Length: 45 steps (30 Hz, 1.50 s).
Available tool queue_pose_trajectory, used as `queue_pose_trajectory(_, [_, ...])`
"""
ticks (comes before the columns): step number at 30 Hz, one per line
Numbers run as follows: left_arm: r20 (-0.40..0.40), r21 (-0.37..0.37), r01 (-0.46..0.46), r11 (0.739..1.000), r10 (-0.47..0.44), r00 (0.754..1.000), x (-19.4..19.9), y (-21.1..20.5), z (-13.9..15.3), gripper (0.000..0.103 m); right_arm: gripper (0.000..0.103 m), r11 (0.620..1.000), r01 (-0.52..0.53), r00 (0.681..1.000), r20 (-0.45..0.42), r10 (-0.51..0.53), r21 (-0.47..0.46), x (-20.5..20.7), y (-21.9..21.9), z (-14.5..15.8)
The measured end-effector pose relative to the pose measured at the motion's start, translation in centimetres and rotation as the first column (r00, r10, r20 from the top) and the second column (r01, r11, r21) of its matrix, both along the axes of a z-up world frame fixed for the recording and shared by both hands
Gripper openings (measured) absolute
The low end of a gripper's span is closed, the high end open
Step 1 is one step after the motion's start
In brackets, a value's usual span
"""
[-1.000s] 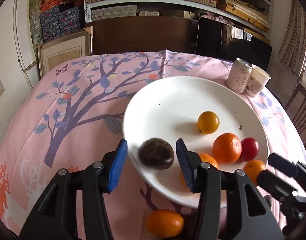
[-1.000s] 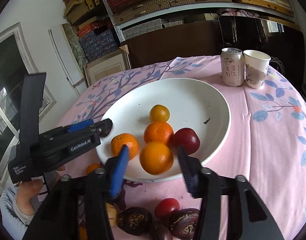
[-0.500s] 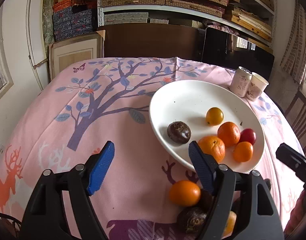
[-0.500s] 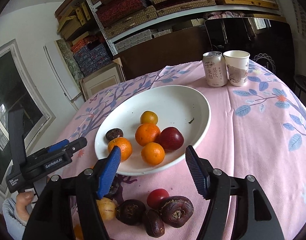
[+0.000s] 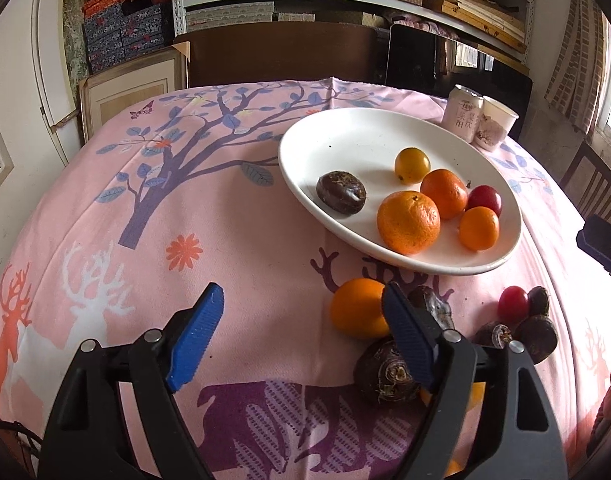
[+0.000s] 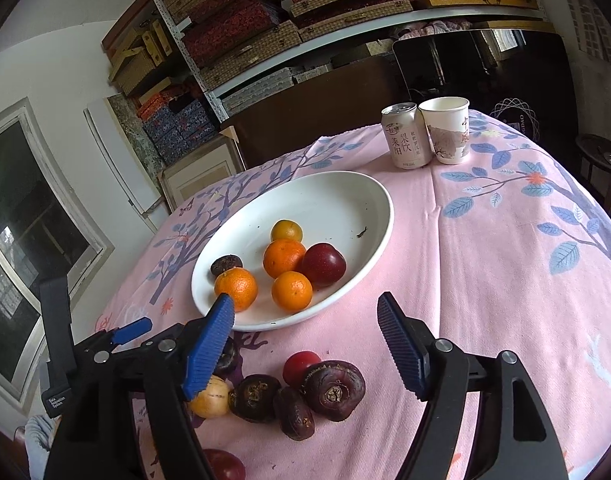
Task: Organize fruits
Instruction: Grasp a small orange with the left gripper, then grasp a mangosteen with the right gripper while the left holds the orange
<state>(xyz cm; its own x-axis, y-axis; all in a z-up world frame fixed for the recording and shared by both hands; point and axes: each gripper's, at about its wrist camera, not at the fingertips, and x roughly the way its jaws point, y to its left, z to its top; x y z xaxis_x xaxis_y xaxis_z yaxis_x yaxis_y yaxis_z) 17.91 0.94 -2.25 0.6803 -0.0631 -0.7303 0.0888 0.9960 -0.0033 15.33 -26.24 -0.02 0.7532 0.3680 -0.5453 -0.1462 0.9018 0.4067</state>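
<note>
Fruits: a dark water chestnut [image 5: 341,192] newly sits mid-frame on the white plate [image 5: 345,136]; both grippers, left gripper [image 5: 305,336] and right gripper [image 6: 305,340], have withdrawn, spread wide and empty, ready for more.

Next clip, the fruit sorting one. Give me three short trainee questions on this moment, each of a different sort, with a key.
1. True or false: the left gripper holds a fruit.
2. How many fruits lie in the white plate?
3. The drink can stands: A) on the plate B) beside the paper cup C) on its side.

Key: 1 false, both it and the right gripper are open and empty. 2 six, one being the dark fruit near the rim. 3 B.
</note>
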Motion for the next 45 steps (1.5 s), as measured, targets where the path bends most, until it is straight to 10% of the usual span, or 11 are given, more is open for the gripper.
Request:
queue_pose_trajectory(12, [0.009,0.029,-0.210,0.977,0.210,0.978,-0.6,5.2,0.2,0.090,0.075,1.000,0.006,1.000,-0.012,-0.006,0.012,0.2,-0.4,-0.3])
queue_pose_trajectory(17, [0.045,0.007,-0.134,0.991,0.133,0.990,-2.0,4.0,0.6,0.084,0.075,1.000,-0.013,1.000,-0.010,0.013,0.007,-0.1,-0.1,-0.3])
queue_pose_trajectory(23, [-0.027,0.076,-0.039,0.996,0.041,0.999,-2.7,1.7,-1.4,0.053,0.075,1.000,-0.013,1.000,-0.025,0.013,-0.001,-1.4,-0.7,-0.9])
queue_pose_trajectory(45, [-0.073,-0.056,-0.071,0.996,0.067,0.995,-1.0,4.5,-2.1,0.036,0.075,0.999,-0.028,0.997,-0.078,0.025,-0.038,-2.7,-0.8,-2.4])
